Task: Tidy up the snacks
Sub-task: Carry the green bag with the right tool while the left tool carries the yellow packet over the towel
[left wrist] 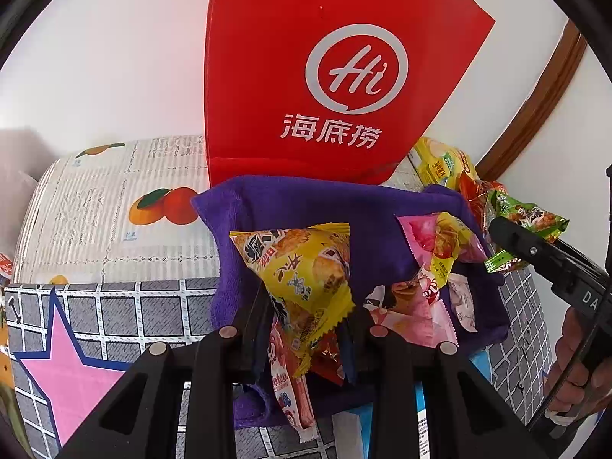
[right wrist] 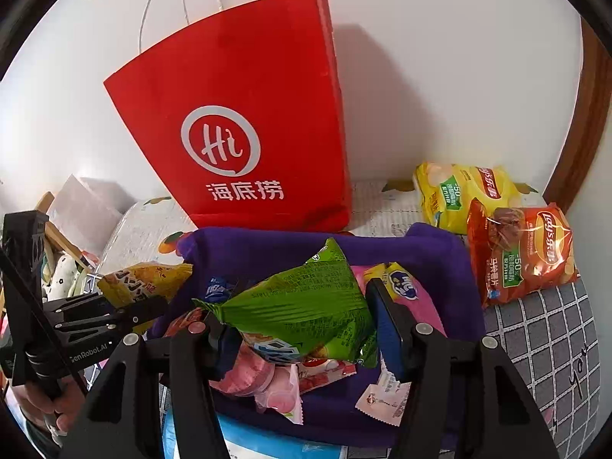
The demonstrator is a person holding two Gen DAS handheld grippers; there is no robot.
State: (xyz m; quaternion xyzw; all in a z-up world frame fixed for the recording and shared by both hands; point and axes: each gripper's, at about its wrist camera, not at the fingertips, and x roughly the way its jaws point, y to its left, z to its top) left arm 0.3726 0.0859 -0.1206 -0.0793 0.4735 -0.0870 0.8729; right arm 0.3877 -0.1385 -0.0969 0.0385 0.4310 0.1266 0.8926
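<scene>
Left wrist: fingers (left wrist: 306, 329) grip yellow snack (left wrist: 302, 267); right fingers (right wrist: 302, 321) (nearly closed) grip green snack (right wrist: 302, 306).

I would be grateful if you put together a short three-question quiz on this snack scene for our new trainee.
1. True or false: the left gripper holds a yellow triangular snack packet.
2. The right gripper is shut on: A) the orange crisp bag B) a green foil snack packet C) nothing.
3. Fill in: the tall red paper bag stands directly behind the ______ fabric bin.

Key: 1 true; 2 B; 3 purple.
</scene>
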